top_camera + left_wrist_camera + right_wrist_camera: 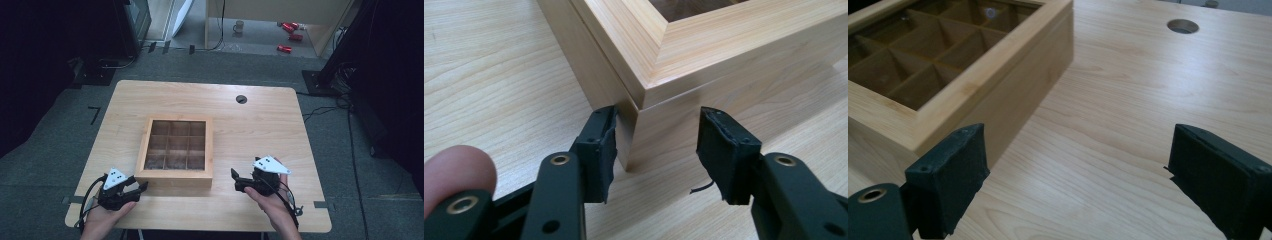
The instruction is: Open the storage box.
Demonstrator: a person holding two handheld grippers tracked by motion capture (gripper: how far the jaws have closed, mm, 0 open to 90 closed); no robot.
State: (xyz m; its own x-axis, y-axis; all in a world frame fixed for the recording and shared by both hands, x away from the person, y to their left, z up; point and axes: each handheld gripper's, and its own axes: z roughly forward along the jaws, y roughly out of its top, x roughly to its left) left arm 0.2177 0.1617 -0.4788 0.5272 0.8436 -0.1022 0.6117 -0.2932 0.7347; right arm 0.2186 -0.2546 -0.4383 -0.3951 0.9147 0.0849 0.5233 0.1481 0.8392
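Note:
A shallow wooden box (173, 175) with a clear lid over a grid of several compartments lies at the middle of the table. My left gripper (142, 186) is at the box's near left corner. In the left gripper view the corner of the box (724, 55) stands between the jaws of this gripper (656, 150), one pad on each face, so it is shut on the corner. My right gripper (239, 181) hovers off the box's near right corner. In the right gripper view it (1078, 180) is wide open over bare table, with the box (998, 75) to its left.
The light wooden table (260, 135) has a round cable hole (241, 99) at the back, also seen from the right gripper (1182, 26). Beyond the table, a mug (239, 26) and red items (290, 30) lie on the floor.

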